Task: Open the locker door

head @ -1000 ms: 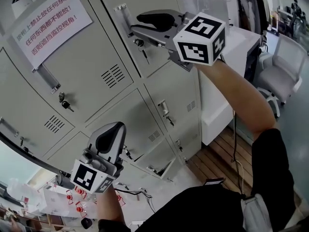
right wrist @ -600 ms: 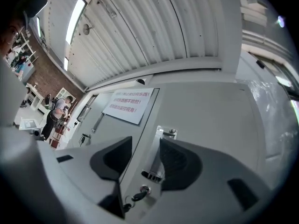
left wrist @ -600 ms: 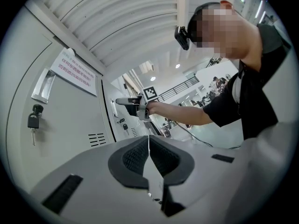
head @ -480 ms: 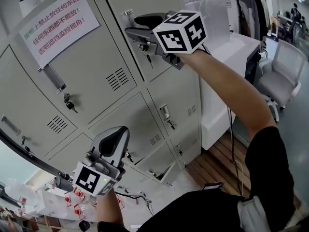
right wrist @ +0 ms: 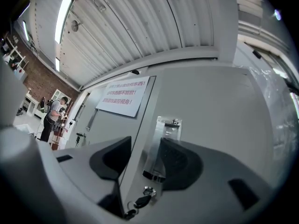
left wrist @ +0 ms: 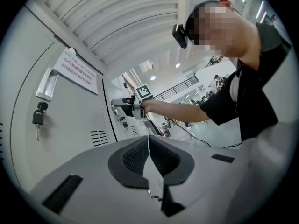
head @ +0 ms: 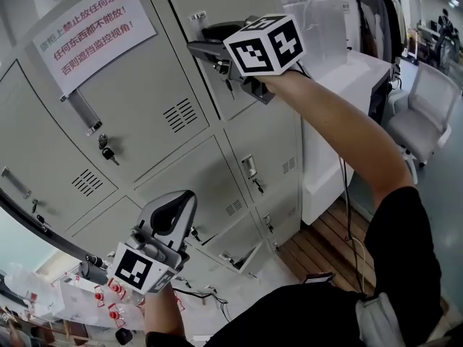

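At twelve o'clock in our head view, our right gripper [head: 208, 42] has its jaws wide around the locker door handle [right wrist: 163, 143]; at seven o'clock our left gripper [head: 172, 210] sits closed, empty.

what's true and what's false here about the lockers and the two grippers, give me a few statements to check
1. The right gripper has its jaws apart around the handle of an upper locker door. True.
2. The left gripper holds a key. False: its jaws are together on nothing.
3. A paper notice with red print is stuck on the neighbouring door. True.
4. The locker door at the right gripper is swung wide open. False: it sits closed.
5. A key hangs in the lock below that handle. True.
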`<state>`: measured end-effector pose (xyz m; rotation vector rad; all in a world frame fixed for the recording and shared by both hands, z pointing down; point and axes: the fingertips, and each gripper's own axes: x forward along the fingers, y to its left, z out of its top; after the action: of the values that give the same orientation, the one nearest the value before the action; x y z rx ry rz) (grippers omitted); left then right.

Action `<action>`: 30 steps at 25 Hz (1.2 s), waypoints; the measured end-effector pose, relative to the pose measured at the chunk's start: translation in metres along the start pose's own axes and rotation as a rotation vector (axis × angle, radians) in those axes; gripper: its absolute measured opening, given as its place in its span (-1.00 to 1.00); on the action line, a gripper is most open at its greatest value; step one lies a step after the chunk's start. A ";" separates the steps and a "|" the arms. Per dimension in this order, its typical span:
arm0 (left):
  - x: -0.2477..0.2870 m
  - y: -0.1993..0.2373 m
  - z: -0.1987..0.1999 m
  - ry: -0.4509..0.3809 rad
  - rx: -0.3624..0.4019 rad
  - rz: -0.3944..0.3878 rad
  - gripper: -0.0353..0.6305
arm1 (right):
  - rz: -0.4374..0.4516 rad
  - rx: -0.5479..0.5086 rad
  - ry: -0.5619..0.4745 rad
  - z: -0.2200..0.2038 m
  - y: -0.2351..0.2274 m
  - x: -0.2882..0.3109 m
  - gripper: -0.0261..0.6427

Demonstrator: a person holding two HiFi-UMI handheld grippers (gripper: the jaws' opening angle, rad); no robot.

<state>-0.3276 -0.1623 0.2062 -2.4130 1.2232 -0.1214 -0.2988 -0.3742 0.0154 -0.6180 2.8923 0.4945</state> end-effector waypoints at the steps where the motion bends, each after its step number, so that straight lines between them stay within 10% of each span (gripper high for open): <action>1: 0.000 0.000 -0.001 0.000 -0.002 -0.001 -0.84 | -0.007 -0.007 0.006 0.000 0.000 0.001 -0.36; 30: 0.010 -0.018 -0.015 0.008 -0.021 -0.049 -0.84 | -0.032 -0.022 0.057 0.001 -0.006 -0.010 -0.54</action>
<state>-0.3121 -0.1657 0.2258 -2.4638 1.1749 -0.1330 -0.2871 -0.3750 0.0149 -0.6909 2.9288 0.5136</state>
